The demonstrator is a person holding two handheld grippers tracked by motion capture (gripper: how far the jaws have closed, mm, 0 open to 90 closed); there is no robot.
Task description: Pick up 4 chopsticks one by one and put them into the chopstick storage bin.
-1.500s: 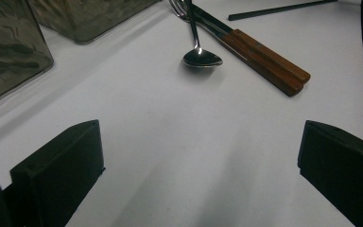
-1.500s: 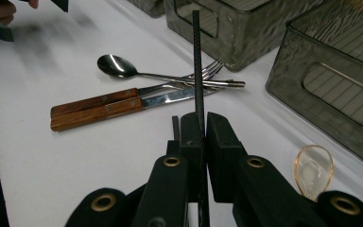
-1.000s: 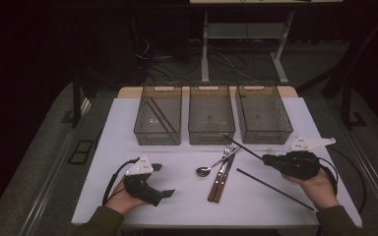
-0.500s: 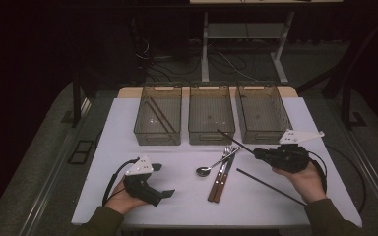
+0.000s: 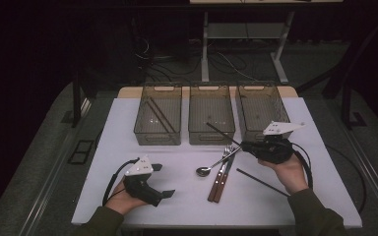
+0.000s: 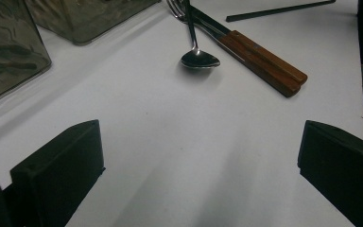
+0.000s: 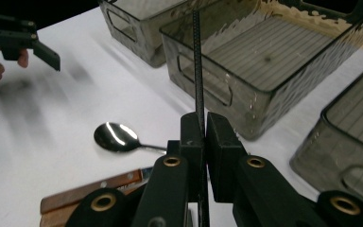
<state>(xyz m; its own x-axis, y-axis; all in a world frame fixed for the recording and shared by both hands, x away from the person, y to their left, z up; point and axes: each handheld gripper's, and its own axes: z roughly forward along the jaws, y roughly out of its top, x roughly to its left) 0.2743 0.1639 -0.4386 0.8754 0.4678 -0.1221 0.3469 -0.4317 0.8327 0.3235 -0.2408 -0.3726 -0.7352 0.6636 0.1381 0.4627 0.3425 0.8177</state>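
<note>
My right gripper [image 5: 244,145] is squeezed tight on a thin black chopstick [image 5: 216,130]. The chopstick is up off the counter [image 5: 177,206] and points toward the middle bin [image 5: 211,133]. Another bin [image 5: 261,105] is to the right of it, and a bin [image 5: 158,135] with two black sticks inside is to the left. Below my gripper lie a spoon [image 5: 204,170] and two brown-handled pieces [image 5: 219,182], side by side. A second chopstick [image 5: 261,181] lies flat near my right hand. My left gripper [image 5: 163,181] rests on the counter, wide open and holding nothing.
</note>
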